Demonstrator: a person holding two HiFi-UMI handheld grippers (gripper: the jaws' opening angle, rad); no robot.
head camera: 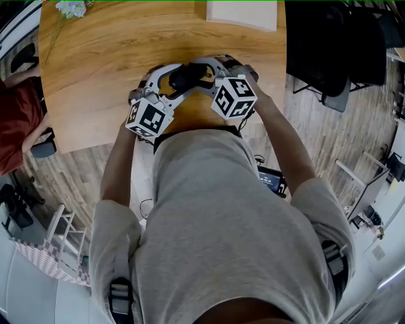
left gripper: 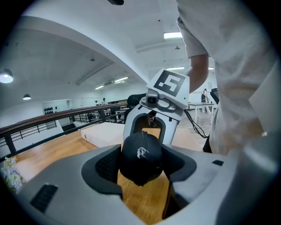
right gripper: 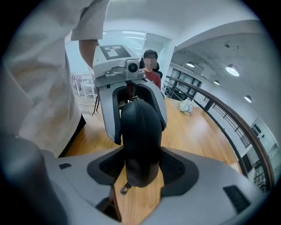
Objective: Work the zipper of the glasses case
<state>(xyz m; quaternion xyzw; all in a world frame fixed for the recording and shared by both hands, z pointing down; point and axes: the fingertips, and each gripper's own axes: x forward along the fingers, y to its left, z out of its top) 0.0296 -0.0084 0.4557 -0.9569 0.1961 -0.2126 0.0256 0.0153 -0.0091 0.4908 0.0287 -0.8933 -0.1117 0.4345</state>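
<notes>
Wooden counter (head camera: 101, 63), open hall beyond. Glasses case (head camera: 188, 76): over it, one end clamped in your left tongs (left gripper: 141, 161). Right tongs (right gripper: 141, 166): spread wide astride the other end, gripping nothing. Pull tab (right gripper: 126, 188): dangling free. Step, likely: catching that tab; pinch it squarely.

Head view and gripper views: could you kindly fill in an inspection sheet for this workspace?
Surface: wooden table.
Job's things: black glasses case, zipper pull dangling below one end.
Clutter: white box, flowers, far edge.
Grippers: left hand-held gripper shut on the case; right hand-held gripper open, case end between its jaws.
Cables: black cable hanging from the right one.
Surroundings: person in red, dark chairs, railing.
</notes>
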